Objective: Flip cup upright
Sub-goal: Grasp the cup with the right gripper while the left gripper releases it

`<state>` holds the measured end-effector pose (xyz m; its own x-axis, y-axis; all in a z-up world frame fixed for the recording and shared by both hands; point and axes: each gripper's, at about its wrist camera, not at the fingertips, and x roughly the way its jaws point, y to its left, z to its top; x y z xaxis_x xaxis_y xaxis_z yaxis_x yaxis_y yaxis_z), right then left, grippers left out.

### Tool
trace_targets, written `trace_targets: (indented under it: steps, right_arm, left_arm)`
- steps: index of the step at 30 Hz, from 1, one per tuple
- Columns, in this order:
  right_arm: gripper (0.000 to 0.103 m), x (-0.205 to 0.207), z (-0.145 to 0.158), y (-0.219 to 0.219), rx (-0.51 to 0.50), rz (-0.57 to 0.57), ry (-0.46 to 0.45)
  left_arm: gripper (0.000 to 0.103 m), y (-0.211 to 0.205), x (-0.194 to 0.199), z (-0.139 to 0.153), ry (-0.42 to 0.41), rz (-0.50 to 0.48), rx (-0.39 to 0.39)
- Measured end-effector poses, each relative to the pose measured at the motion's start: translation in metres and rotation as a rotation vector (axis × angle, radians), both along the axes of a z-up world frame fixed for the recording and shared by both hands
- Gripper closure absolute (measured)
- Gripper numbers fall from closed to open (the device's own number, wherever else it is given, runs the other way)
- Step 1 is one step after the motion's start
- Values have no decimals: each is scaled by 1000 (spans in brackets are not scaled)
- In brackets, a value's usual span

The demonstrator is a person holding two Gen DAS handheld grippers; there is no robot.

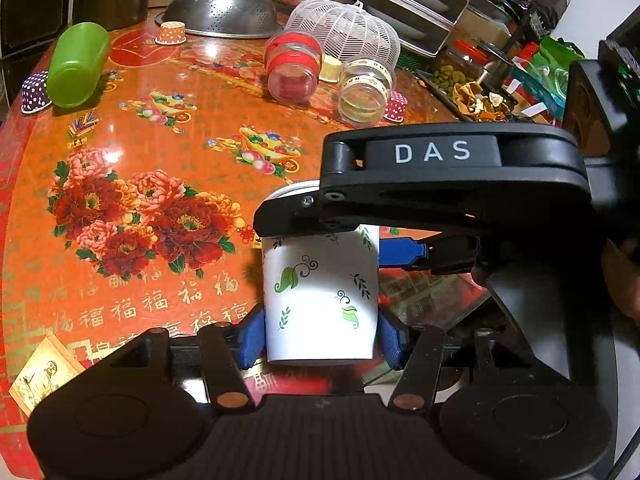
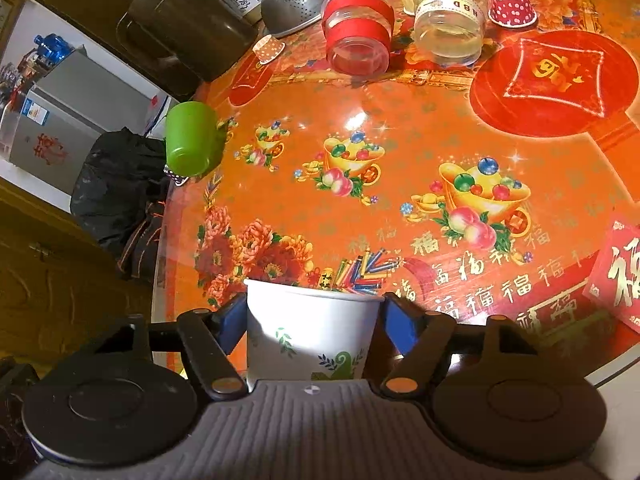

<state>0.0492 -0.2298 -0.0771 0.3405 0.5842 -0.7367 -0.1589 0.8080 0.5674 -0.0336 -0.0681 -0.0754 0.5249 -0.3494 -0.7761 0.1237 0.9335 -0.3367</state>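
Both grippers clamped on one white paper cup [image 1: 320,292] with green leaf prints. Left gripper [image 1: 322,338] low and level, blue pads [image 1: 253,338] pressed against opposite sides of the cup's closed base end. Right gripper [image 1: 404,240] reaching across from the right in the left wrist view, one black finger lying over the cup's far end, a blue pad just beside the wall. Same cup [image 2: 310,330] seen between the right gripper's [image 2: 314,326] blue fingers [image 2: 400,330] in the right wrist view, open rim facing away toward the table. Long axis running straight ahead from the left camera, base near, mouth far; lifted or resting, cannot tell. Held over the near part of the orange flowered table [image 1: 168,140], its edge just below the left gripper. Open tablecloth ahead and to the left. Farther off, well apart: green cup [image 1: 78,66] lying near the left rim, red-banded jar [image 1: 292,68], clear jar [image 1: 366,94], steel colander [image 1: 222,12].
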Motion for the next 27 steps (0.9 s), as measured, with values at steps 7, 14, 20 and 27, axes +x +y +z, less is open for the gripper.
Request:
trace_targets:
  steps: [7,14,20,27]
  right_arm:
    - [32,4,-3,-1,24,-3,6]
    - [32,8,-4,-3,47,5,13]
    - [32,9,-1,-2,58,4,-44]
    - [32,-29,38,-2,-18,-43,-458]
  left_arm:
    - [22,0,-5,-1,-21,-30,24]
    - [21,26,-28,0,-85,-73,20]
    - [21,75,-41,6,-170,23,4]
    - [21,105,-37,16,-249,82,-58]
